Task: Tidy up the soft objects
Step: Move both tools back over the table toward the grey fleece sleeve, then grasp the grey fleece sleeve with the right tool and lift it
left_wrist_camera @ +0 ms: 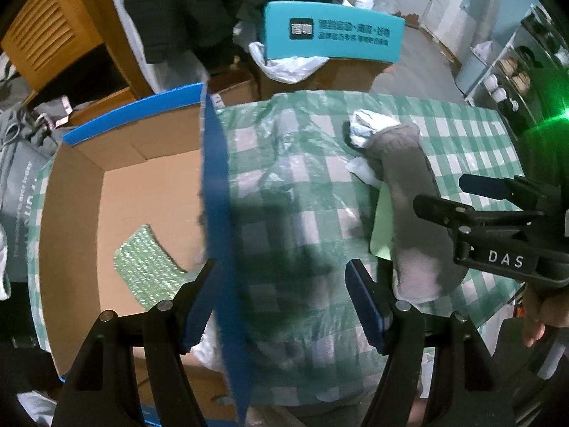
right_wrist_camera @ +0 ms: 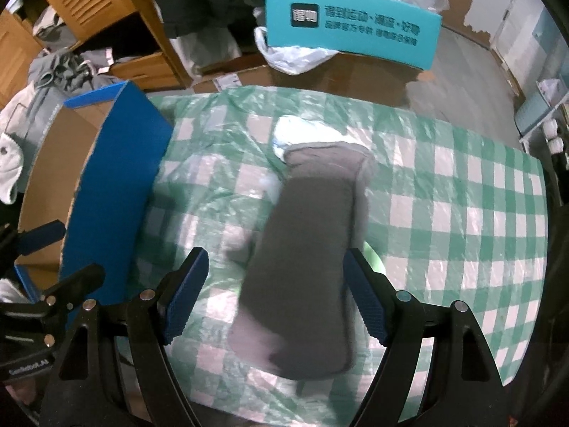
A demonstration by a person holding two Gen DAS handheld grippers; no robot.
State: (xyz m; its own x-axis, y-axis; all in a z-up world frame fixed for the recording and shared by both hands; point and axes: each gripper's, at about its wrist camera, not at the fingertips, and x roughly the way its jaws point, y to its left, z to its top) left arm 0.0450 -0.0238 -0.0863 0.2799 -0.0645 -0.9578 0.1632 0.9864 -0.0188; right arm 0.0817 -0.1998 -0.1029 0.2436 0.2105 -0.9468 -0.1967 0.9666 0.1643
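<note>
Grey sock [right_wrist_camera: 313, 249] flat on green-checked tablecloth [right_wrist_camera: 462, 213], directly ahead of right gripper [right_wrist_camera: 275, 295], between its spread jaws, pads not touching it. Left gripper [left_wrist_camera: 281, 302] also spread, nothing grasped, straddling blue wall of cardboard box [left_wrist_camera: 78, 213]. Green sponge cloth [left_wrist_camera: 149, 267] inside box, ahead-left of left gripper. White crumpled item [right_wrist_camera: 306, 131] beyond sock's far end.
</note>
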